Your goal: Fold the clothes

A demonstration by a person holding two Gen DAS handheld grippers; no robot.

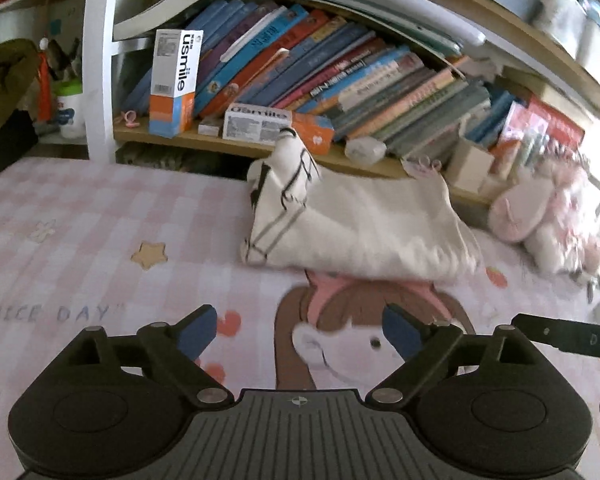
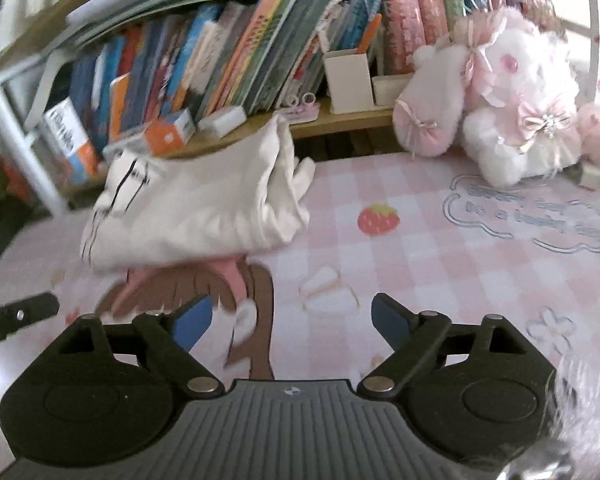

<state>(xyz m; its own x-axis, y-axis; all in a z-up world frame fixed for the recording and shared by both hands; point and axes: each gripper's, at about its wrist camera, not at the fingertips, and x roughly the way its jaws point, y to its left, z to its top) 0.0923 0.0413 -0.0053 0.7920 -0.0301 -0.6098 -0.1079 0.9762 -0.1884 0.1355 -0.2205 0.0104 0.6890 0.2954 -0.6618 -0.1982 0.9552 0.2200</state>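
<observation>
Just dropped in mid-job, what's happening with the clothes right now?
Neither gripper is holding anything. The left gripper and right gripper are both open, fingers spread above the pink checked sheet. The white garment lies bunched in a rough fold near the bookshelf, ahead of both grippers and untouched.

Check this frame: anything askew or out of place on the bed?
Yes. The white garment lies bunched against the bookshelf, one corner riding up onto the shelf edge rather than flat on the pink checked sheet. Both the left gripper and right gripper have jaws open and hold nothing.
</observation>
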